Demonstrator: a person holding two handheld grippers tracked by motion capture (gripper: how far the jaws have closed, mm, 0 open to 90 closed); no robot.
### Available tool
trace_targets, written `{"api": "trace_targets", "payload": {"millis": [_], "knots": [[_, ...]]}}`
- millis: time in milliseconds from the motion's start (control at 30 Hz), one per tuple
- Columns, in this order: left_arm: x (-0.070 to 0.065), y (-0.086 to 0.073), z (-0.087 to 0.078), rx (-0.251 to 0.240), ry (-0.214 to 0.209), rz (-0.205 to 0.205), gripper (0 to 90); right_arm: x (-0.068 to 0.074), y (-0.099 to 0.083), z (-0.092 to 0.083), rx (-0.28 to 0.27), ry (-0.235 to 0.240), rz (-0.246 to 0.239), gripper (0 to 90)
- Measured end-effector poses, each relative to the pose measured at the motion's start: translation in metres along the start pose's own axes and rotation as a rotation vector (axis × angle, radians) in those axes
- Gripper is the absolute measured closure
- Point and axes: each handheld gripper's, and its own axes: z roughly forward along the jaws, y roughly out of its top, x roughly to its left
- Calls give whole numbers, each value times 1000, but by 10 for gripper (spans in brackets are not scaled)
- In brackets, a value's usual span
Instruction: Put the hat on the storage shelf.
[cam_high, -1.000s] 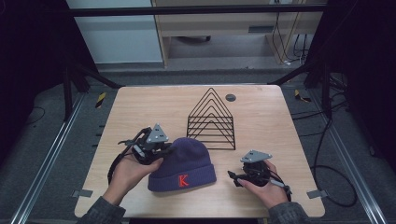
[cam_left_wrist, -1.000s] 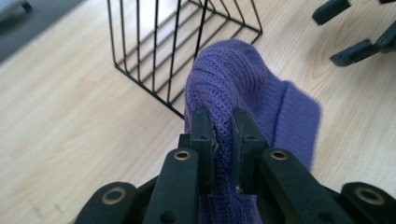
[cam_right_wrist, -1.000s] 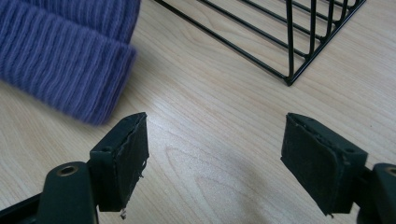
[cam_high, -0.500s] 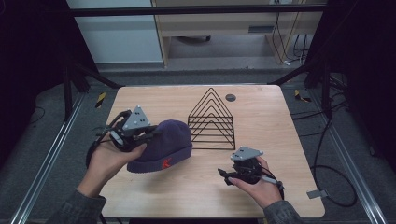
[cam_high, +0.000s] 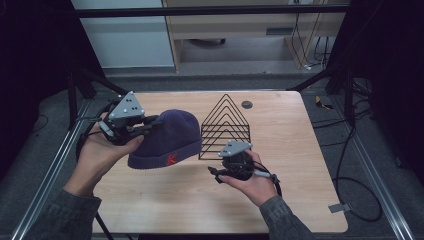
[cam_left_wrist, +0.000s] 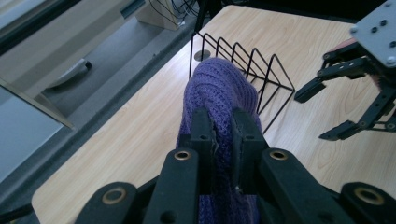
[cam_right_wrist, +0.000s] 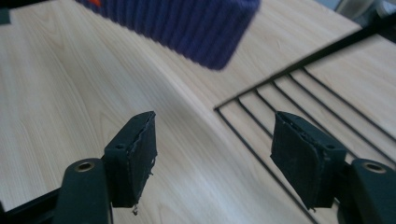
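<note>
Am holding purple beanie (cam_high: 170, 137) aloft left of wire rack (cam_high: 226, 127), left tongs (cam_left_wrist: 223, 140) clamped on knit. Right tongs (cam_right_wrist: 212, 156) gaping, empty, jaws just been closing, waiting below beanie's hanging brim, nearer hand for brim grab.

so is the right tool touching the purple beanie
Apart. The right gripper view shows the right tool with jaws open on bare air, the purple beanie hanging well beyond them; its jaws have just been closing, nothing between them.

A lab: bare wooden table (cam_high: 300, 125) in a metal frame (cam_high: 45, 165), loose cables (cam_high: 350, 170).
</note>
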Motion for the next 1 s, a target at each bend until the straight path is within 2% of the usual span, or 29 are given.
{"api": "trace_targets", "payload": {"millis": [100,233,367,400,467,533,567,800,1000], "knots": [[0,4,-6,-18,-9,1,809,1,15,2,-4,9,-23,321],[-1,7,-10,-30,-24,11,808,-1,30,6,-6,26,-27,316],[0,10,-12,-54,-42,17,808,-8,37,11,-17,67,3,321],[1,10,-11,-55,-43,17,807,-9,38,12,-17,84,5,358],[3,11,-9,-57,-38,14,807,-9,39,15,-18,111,-2,489],[4,11,-8,-57,-35,8,807,-9,40,14,-25,114,-7,591],[5,11,-6,-68,-41,-8,807,-9,40,14,-31,125,-7,618],[9,15,-3,-80,-35,-26,807,-11,42,5,-39,145,-15,725],[14,27,-3,-117,-25,-44,806,-21,53,-13,-45,119,-22,748]]}}
